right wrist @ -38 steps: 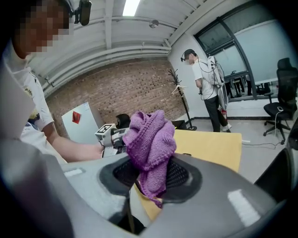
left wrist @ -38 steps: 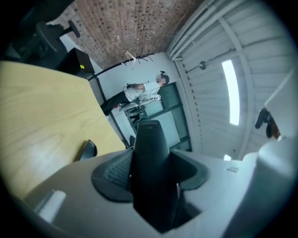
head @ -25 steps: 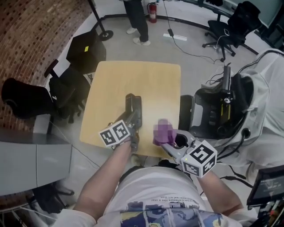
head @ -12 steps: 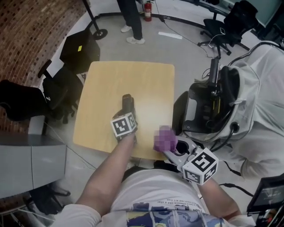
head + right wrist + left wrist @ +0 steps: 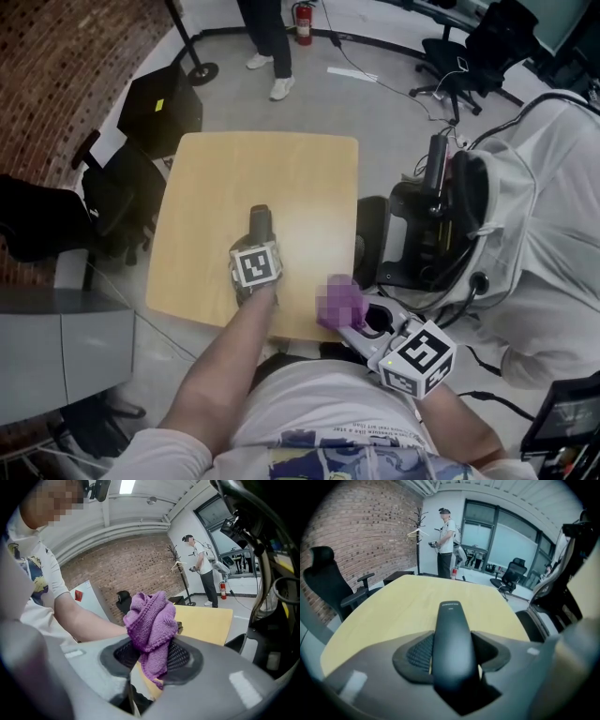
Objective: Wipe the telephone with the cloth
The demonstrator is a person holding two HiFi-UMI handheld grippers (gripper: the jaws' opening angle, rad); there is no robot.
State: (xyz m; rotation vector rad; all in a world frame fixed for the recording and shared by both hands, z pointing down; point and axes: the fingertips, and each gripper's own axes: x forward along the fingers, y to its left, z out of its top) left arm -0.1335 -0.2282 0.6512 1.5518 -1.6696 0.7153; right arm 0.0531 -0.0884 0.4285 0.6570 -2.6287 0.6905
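Between the fingers of the left gripper (image 5: 452, 654), closed firmly on its sides, the black telephone (image 5: 450, 630) projects forward over the table (image 5: 393, 606), while the right gripper (image 5: 151, 657) clamps the purple cloth (image 5: 151, 618), bunched above its fingers.

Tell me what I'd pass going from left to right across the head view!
black chairs → telephone → purple cloth → white cover
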